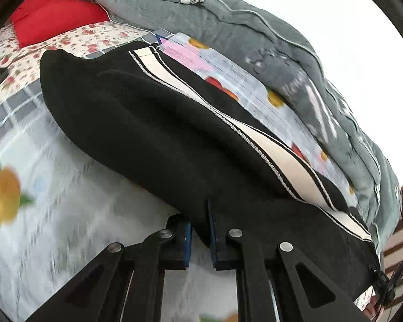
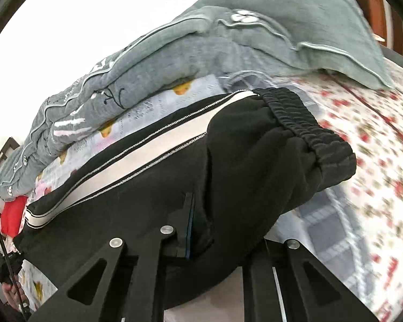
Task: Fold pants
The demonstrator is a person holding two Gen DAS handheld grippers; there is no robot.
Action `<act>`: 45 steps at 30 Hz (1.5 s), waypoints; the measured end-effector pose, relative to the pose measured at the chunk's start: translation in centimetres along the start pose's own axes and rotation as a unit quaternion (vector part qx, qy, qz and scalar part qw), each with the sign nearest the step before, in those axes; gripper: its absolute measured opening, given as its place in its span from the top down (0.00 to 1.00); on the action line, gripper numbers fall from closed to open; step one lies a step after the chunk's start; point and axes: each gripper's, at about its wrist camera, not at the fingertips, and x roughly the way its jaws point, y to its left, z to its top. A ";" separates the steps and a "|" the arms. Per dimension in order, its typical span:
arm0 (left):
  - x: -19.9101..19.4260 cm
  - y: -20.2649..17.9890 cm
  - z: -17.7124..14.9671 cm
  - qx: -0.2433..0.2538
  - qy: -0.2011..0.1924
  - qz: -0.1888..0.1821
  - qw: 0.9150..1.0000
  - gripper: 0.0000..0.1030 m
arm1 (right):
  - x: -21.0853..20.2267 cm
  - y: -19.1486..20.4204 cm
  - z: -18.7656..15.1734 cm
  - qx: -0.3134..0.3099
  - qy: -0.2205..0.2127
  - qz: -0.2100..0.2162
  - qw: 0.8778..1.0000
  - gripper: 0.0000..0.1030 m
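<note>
- Pants [image 1: 153,123], black with a white side stripe, stretch diagonally from upper left to lower right of the left wrist view, lifted over the patterned bedsheet [image 1: 53,187].
- Left gripper [image 1: 200,238] reaches up from the bottom centre; its jaws stand nearly closed, pinching the pants' lower edge.
- Right gripper [image 2: 217,228] rises from the bottom centre of its view; its jaws clamp the black cloth near the elastic waistband [image 2: 303,123].
- Grey quilt [image 2: 201,53] lies bunched behind.
</note>
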 end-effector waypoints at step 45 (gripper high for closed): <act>-5.1 1.6 2.7 0.055 0.003 0.082 0.995 0.75 | -7.7 9.1 -6.2 -0.141 -0.055 -0.057 0.987 0.53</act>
